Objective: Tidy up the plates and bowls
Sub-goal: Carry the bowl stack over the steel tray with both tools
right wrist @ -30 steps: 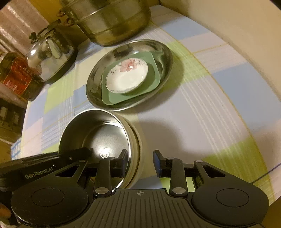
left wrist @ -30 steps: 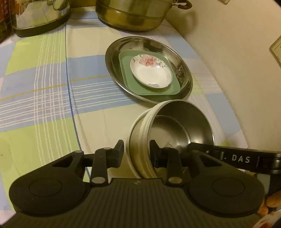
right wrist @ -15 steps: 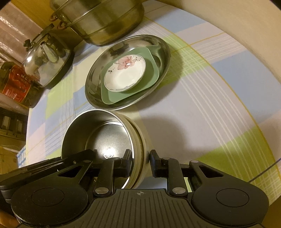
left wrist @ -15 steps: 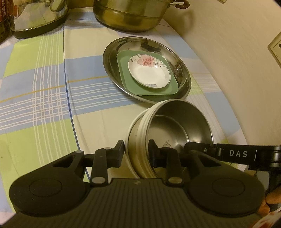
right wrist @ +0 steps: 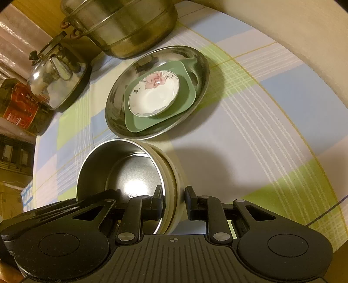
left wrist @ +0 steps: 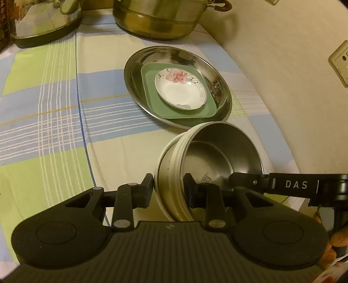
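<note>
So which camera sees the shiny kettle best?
The right wrist view: the kettle shows nearly whole there, with handle, lid knob and black base, beside the big pot. The left wrist view catches only its lower body and base at the top-left edge.

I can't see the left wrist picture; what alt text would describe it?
The left claw grips the rim of a steel bowl, with the right claw reaching in from the other side. Beyond, on a checked tablecloth, a flowered white dish sits on a green square plate inside a steel plate.
</note>
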{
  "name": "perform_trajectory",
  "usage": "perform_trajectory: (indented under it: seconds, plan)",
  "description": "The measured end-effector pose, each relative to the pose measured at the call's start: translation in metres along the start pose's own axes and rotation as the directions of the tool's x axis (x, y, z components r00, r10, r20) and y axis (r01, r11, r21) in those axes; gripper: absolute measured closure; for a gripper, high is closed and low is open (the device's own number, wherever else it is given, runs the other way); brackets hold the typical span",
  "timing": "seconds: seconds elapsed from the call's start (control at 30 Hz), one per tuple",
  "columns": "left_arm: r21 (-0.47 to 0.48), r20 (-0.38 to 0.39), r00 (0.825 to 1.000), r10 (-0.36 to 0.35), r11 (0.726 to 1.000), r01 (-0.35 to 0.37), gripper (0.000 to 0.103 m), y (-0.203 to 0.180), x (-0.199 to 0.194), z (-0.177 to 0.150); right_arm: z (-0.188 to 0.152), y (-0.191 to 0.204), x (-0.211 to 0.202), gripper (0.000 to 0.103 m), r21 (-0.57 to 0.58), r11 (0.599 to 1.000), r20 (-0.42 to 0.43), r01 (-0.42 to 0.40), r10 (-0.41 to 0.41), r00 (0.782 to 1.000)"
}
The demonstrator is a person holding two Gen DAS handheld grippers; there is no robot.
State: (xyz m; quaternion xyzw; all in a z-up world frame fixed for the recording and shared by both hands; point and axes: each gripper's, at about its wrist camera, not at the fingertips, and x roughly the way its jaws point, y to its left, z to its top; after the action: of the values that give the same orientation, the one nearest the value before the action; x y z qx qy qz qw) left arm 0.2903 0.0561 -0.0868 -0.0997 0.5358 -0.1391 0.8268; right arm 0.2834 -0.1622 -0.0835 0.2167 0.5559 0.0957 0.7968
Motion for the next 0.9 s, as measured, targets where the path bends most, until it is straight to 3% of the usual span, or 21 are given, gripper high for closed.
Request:
perform_trajectory:
  seconds: [0.4,0.9]
  plan:
    - [0.011,0.029,0.999,-0.025,1.0,0.025,0.076,-0.013,-0.017,0.018,0.02,0.006,-0.027,0.082,-0.003,1.0,0.016,0.005,-0.004,1.0]
    - [0.026,0.081,0.996,-0.045,0.999,0.043,0.076,-0.019,-0.018,0.075,0.076,0.017,-0.038,0.082,-0.005,1.0,0.068,-0.003,0.003,0.998]
